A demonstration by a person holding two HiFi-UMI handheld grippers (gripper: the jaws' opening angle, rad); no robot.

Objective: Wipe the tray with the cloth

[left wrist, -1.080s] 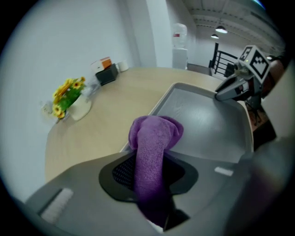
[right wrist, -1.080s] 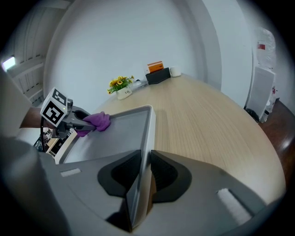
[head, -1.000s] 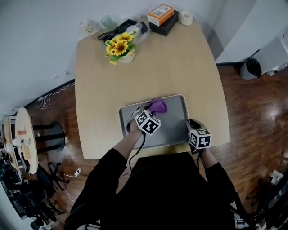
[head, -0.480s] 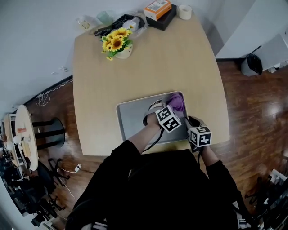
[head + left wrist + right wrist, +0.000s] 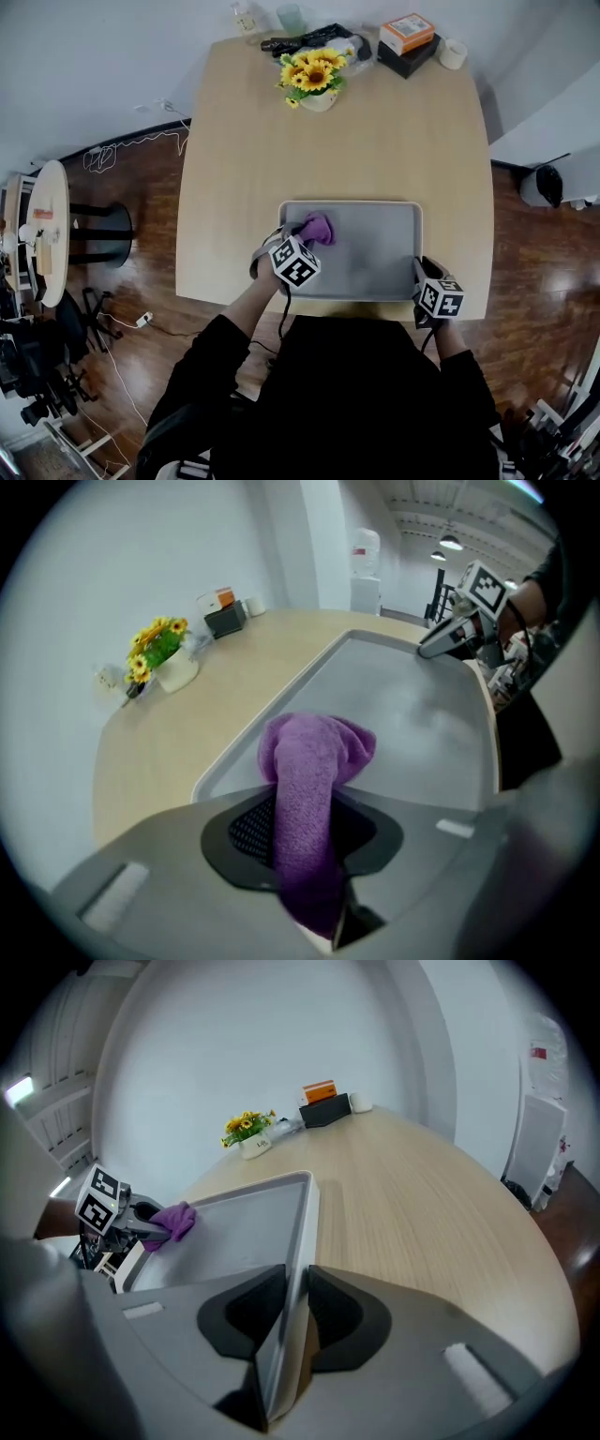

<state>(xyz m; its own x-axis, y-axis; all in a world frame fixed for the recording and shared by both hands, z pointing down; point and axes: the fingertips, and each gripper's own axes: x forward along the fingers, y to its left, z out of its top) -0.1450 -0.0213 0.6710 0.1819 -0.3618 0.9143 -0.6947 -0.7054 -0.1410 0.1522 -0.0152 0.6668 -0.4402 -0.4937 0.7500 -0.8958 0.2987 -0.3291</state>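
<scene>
**A:** The pale wooden worktop (image 5: 244, 141) lies bare across its middle. The sunflowers (image 5: 314, 75) and boxes (image 5: 408, 39) stand well apart from us at the far edge. Which step are we on?

**B:** Mid-wipe, we judge. Our left tool (image 5: 305, 817) is clenched on the purple cloth (image 5: 318, 228). The cloth bunches out past the jaws onto the floor of the tray (image 5: 375, 258), near its left rim.

**A:** And the other side?

**B:** Our right tool (image 5: 292, 1307) is clamped on the tray's right rim, close to the near corner — we reckon it steadies the tray.

**A:** What does the next move call for?

**B:** Probably a sweep rightward over the bare grey floor, with the cloth pressed down and both grips firm.

**A:** Is there room for that?

**B:** There's plenty along the tray. The raised rim bounds each pass, and our right tool waits at the end of the stroke. The tray sits just beside the worktop's near edge — so we'd wipe sideways rather than drag it toward us.
</scene>
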